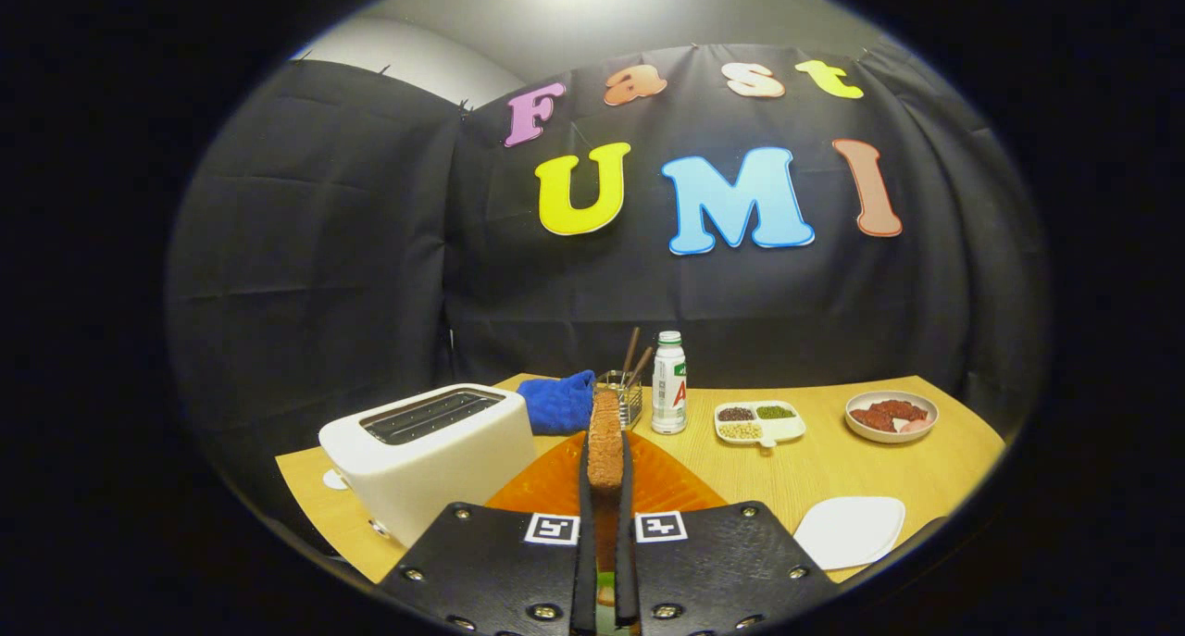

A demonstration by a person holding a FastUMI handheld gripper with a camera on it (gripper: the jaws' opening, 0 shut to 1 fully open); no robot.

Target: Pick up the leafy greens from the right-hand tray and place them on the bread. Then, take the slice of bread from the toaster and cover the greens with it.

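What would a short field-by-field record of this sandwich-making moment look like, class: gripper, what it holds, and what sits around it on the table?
gripper: black two-finger gripper, shut on the bread slice
held item: brown toasted bread slice, upright and edge-on between the fingers
below: orange ribbed plate
left of fingers: white two-slot toaster
beyond fingers: blue cloth, wire holder with sticks, white bottle
right: white divided dish of beans, white bowl of red food, white empty tray
surface: wooden table
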